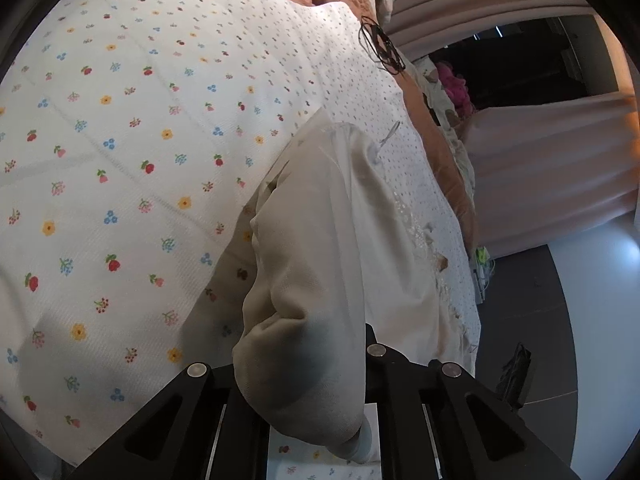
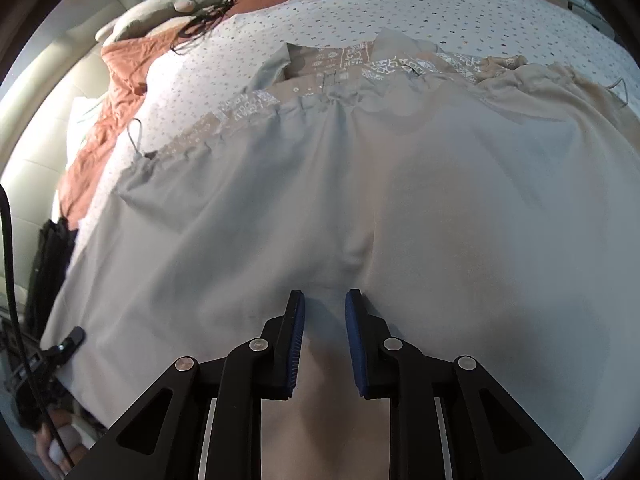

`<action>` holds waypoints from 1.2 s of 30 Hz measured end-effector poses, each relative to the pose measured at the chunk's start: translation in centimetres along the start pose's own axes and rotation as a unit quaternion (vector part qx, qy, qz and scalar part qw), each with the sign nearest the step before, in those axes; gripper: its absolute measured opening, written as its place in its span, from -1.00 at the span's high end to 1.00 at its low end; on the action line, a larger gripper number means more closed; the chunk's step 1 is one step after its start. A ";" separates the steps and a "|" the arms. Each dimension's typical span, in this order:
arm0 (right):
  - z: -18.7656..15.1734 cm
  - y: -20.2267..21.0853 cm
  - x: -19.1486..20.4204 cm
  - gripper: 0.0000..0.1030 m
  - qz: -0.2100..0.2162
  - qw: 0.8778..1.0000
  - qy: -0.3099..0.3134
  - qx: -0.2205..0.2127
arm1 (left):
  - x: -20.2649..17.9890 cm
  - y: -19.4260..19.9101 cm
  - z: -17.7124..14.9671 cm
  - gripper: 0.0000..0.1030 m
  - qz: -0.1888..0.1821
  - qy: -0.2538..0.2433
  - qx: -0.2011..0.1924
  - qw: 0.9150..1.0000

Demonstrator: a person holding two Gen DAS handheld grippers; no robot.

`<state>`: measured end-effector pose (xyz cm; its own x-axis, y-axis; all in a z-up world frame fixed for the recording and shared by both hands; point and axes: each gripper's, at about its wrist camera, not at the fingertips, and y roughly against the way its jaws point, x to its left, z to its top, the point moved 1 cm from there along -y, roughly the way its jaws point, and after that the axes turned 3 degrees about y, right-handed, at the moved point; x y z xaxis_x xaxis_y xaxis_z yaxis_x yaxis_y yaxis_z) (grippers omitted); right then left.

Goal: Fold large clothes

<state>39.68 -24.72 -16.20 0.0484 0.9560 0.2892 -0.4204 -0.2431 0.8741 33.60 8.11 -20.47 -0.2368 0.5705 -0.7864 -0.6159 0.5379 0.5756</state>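
My left tongs [image 1: 316,412] are pinching a bunched fold of the cream garment [image 1: 332,240], which runs from between them away across the floral bedspread [image 1: 120,140]. My right tongs [image 2: 325,320] stand slightly spread, pads [image 2: 297,344] apart, above the garment's flat middle [image 2: 360,184], whose patterned gathered edge [image 2: 344,68] lies far.

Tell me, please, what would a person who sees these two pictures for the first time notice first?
In the right wrist view, a large pale grey-beige garment with a gathered, patterned band fills the middle, spread over the white dotted bedspread, and the right gripper hangs just above it, blue pads apart. In the left wrist view, a cream fold of that cloth runs into the left gripper, beside a white flower-printed quilt.
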 end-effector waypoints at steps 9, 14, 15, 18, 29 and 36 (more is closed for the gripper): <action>-2.1 7.1 0.3 0.57 0.042 0.997 0.007 -0.059 | -4.7 1.5 0.2 0.83 -0.035 -0.029 -0.009 0.999; -4.4 9.7 -0.3 0.57 0.067 0.995 -0.004 -0.071 | -8.0 2.0 0.5 0.83 -0.052 -0.050 -0.008 0.997; -4.9 9.7 -0.3 0.57 0.074 0.995 -0.005 -0.067 | -8.6 2.1 0.5 0.83 -0.054 -0.055 -0.009 0.997; -6.4 9.0 0.0 0.57 0.092 0.994 0.000 -0.051 | -10.7 2.2 0.7 0.83 -0.059 -0.071 -0.011 0.996; -10.3 3.2 -0.2 0.63 0.094 0.995 -0.010 0.010 | -18.2 1.0 -1.5 0.83 -0.067 -0.138 0.002 0.988; -10.6 4.1 -2.0 0.64 0.134 0.990 -0.031 0.007 | -23.8 -0.1 -3.8 0.83 -0.082 -0.181 0.016 0.980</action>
<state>28.29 -25.88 -17.34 -0.0070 0.8451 0.5345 -0.4135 -0.4891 0.7680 36.41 -7.84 -2.65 0.1491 0.6543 -0.7414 -0.5985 0.6566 0.4591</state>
